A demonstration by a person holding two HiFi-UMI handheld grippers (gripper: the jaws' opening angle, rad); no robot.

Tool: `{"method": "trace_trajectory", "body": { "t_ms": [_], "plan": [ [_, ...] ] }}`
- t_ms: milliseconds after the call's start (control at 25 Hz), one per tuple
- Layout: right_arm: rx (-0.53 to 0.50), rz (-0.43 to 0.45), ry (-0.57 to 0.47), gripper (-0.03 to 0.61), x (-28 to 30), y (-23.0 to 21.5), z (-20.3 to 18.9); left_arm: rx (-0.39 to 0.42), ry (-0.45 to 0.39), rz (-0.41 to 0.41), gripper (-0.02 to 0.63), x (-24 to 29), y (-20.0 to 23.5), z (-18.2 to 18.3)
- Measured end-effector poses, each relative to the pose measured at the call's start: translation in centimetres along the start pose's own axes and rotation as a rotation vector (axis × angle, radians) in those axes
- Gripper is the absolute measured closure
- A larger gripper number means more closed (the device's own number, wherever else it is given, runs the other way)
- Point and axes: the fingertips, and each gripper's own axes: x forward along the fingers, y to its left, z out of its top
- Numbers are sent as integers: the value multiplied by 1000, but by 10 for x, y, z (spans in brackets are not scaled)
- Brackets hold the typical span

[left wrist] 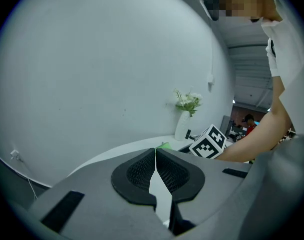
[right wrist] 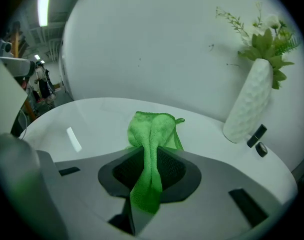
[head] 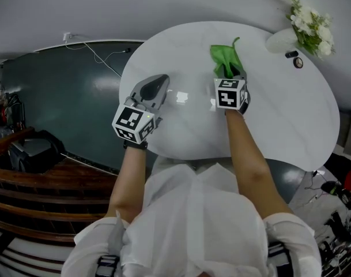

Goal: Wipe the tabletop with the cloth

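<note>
A green cloth [head: 226, 60] lies on the round white tabletop [head: 279, 108], bunched and trailing away from my right gripper [head: 231, 75]. In the right gripper view the cloth [right wrist: 151, 149] runs back between the jaws, which are shut on it. My left gripper [head: 154, 87] hovers over the table's left part, jaws pressed together with nothing between them [left wrist: 155, 160]. From the left gripper view, a sliver of the cloth [left wrist: 164, 145] and the right gripper's marker cube [left wrist: 209, 142] show beyond the jaws.
A white vase with flowers [head: 305, 25] stands at the table's far right edge, with two small dark objects [head: 294, 58] beside it. In the right gripper view the vase [right wrist: 249, 100] is right of the cloth. A dark floor and cable [head: 100, 59] lie left of the table.
</note>
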Motion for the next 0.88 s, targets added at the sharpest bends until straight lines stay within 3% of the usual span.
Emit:
{"method": "trace_trajectory", "body": {
  "t_ms": [240,480,640,720,880],
  "plan": [
    [-95,133,-24,509,19,63,31,-16,7,15,592,-2,16,-4],
    [-200,328,-41,509,31,128,58,-22,14,31,592,-2,26,-5],
    [-296,450,-59,509,34,143,66,-23,10,36,592,0,25,-5],
    [-302,454,-66,509,36,130,66,-23,12,41,592,0,25,-5],
    [-250,331,-55,509,46,69,61,-23,13,65,592,-1,24,-6]
  ]
}}
